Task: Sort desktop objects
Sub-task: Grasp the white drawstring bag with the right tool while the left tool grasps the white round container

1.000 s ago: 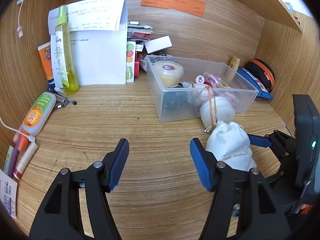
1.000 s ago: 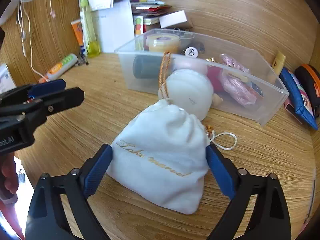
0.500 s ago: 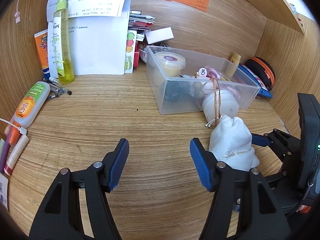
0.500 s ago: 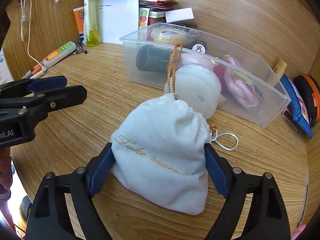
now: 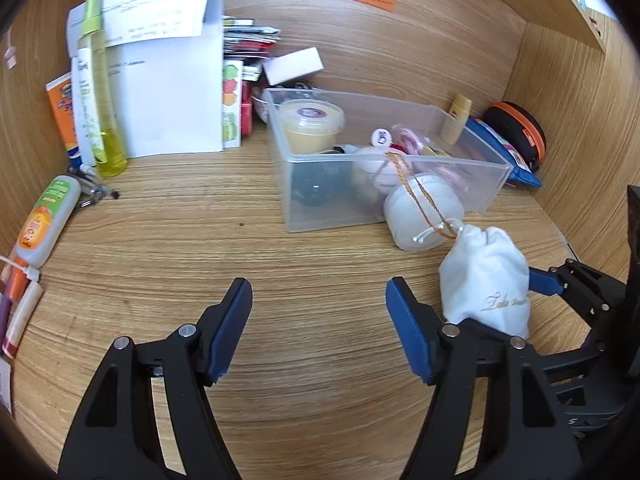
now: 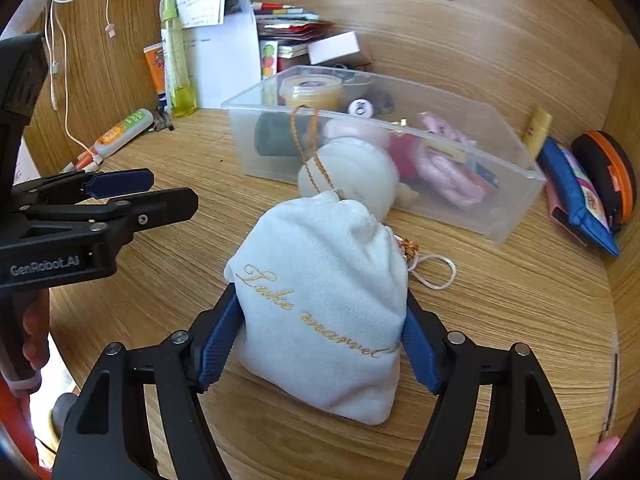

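White pouch [image 6: 324, 304] on wooden worktop [image 6: 500, 320], just in front of clear bin [image 6: 516, 184] | right tool [image 6: 320, 344] jaws just closing, pads pressed on pouch sides | left tool [image 5: 318, 320] just opening wider, nothing between jaws, over bare worktop

Both tools share one build: the left gripper [image 5: 319, 322] shows matte black forked arms, skeletal with triangular cut-outs, silver round rivets at the joints and ribbed blue pads [image 5: 404, 332] lining the inner faces. Same again on the right gripper [image 6: 322, 340], blue pads ridged like a file. Along the left tool's black body runs white lettering, "GenRobot.AI" (clearly legible from the right wrist view), with small dark screws nearby.
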Demonstrator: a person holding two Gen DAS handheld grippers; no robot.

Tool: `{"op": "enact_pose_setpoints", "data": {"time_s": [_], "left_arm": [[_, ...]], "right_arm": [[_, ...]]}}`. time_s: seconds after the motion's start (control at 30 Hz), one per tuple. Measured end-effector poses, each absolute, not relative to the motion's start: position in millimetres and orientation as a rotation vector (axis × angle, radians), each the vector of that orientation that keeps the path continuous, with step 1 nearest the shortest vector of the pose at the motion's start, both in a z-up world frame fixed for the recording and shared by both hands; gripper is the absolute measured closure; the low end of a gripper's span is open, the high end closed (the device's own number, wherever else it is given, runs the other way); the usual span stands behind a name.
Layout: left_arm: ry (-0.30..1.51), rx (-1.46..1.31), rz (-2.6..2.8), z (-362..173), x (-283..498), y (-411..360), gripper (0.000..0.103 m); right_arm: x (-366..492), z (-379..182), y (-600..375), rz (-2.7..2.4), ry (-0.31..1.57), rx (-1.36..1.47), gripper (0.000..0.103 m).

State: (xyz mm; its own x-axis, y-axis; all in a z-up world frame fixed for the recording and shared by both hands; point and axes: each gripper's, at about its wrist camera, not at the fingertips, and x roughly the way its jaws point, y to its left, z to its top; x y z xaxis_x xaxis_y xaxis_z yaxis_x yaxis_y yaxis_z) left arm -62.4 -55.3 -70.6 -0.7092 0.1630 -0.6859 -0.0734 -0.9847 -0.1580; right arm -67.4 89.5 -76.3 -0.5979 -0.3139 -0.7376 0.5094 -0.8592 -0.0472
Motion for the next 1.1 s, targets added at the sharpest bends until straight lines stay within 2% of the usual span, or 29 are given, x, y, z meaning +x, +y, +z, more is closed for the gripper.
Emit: {"op": "enact_pose_setpoints", "data": {"time_s": [0.5,1.1], "left_arm": [[-0.145,-1.212,2.702,-76.6,-105.5,7.1,0.034],[-0.137,-1.251,2.704,-78.9,-134.6,49.2,0.034]], "right_arm": [[-76.3,-34.6,154.1,-2.540,0.253,0.923,0.033],[-102.5,-13.3,180.1,-2.498,0.257,0.829,0.032]]}}
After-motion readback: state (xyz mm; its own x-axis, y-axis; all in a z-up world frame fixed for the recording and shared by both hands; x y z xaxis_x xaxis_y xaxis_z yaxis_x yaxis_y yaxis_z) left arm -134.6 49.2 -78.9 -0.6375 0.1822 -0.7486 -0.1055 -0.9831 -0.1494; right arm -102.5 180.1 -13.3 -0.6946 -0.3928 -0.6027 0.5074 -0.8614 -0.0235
